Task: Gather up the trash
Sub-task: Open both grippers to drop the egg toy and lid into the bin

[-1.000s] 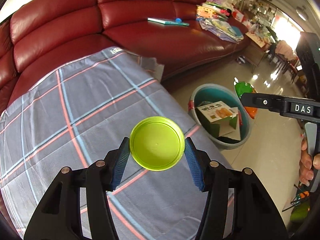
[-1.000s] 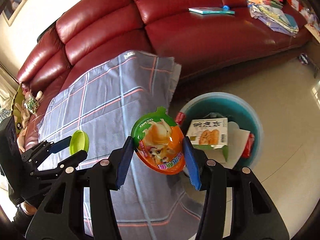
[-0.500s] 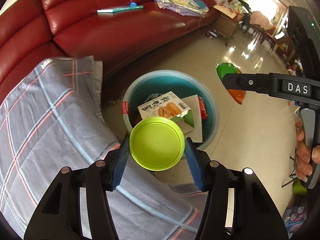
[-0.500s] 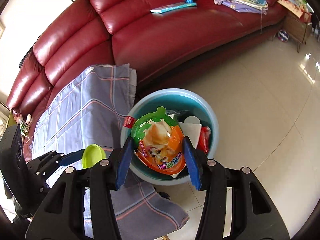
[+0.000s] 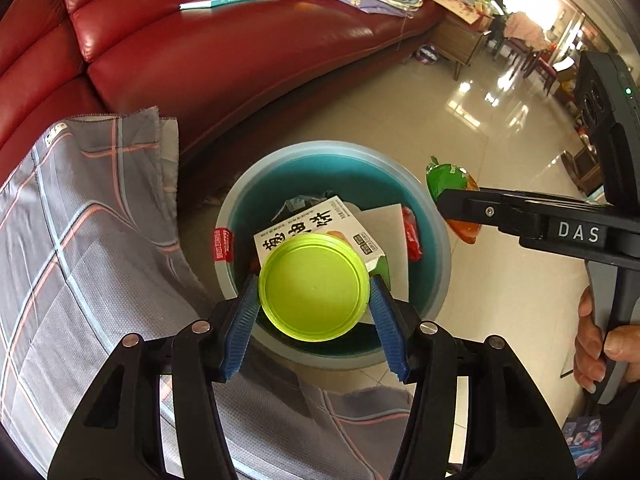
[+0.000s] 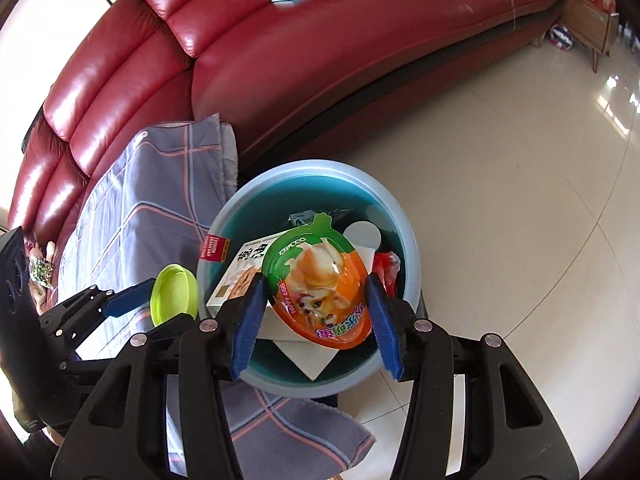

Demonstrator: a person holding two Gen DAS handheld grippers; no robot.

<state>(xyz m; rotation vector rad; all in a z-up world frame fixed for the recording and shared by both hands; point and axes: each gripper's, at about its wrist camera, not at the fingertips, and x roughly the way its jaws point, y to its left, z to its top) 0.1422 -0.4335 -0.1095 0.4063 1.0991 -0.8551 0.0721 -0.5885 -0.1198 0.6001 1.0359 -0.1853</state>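
Item one, to the left of the teal basin (image 5: 436,240): the plaid cloth (image 5: 80,260) draped over the surface, its edge hanging beside the basin wall; a second ago your left tool (image 5: 314,306) sat over this cloth, and it now sits over the basin's near rim, so the carry is done and only the release remains. Item two, in that left tool: a lime-green round lid (image 5: 314,286), shallow, glossy and translucent with a raised rim, clamped edge to edge between the blue pads and held above the printed carton (image 5: 320,220) that already lies inside the basin. Item three, the basin itself: on the tiled floor in front of the red sofa (image 5: 220,60), holding the carton, white paper and a red wrapper (image 5: 412,232). Item four, over the basin's middle: your right tool (image 6: 314,312), which has likewise come across from the cloth side, gripping an egg-shaped orange and green snack pack (image 6: 320,280) with a puppy picture on its shiny film, its leaf-shaped tab pointing away from you; the pads meet its two long sides. Judgement: both pieces of trash hang within the basin's outline, so you can likely let them drop from here.
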